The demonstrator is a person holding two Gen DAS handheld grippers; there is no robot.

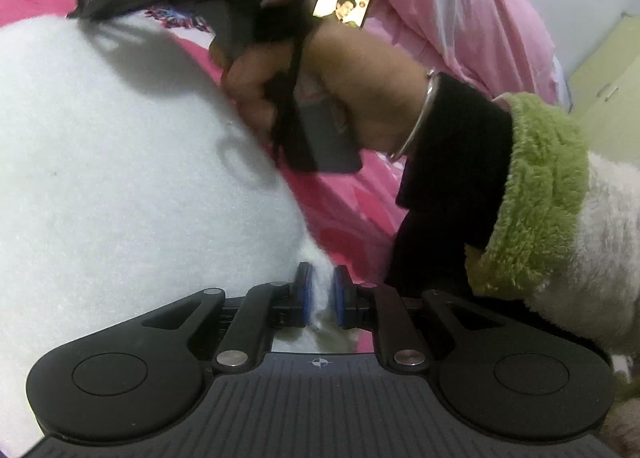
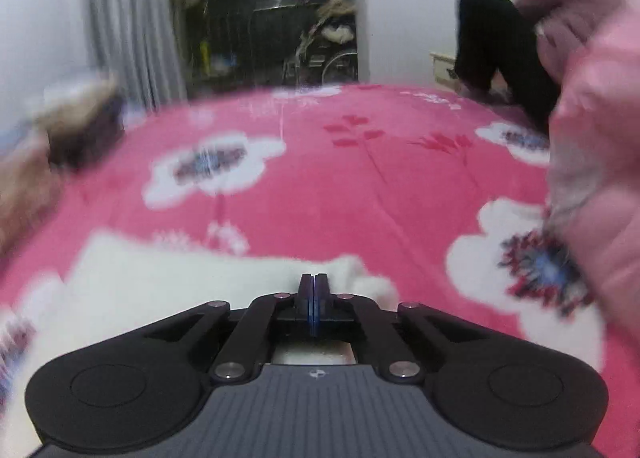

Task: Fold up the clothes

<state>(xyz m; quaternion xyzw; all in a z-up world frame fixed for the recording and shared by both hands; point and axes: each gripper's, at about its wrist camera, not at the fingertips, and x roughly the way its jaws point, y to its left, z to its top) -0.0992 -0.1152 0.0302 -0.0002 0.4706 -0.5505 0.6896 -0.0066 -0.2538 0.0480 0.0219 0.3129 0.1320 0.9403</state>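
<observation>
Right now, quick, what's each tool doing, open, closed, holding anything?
Left tool: closed on an edge of the white fleece garment.
Right tool: fully closed, pads together; whether it pinches any fabric cannot be told.

Ahead of the right tongs (image 2: 315, 298) the pink blanket (image 2: 320, 186) lies open up to the far edge of the bed. A brown heap (image 2: 76, 126) blocks the left side, pink bedding (image 2: 596, 162) the right. Ahead of the left tongs (image 1: 320, 294), the white cloth (image 1: 120, 162) fills the left and a hand (image 1: 320, 86) bars the middle
</observation>
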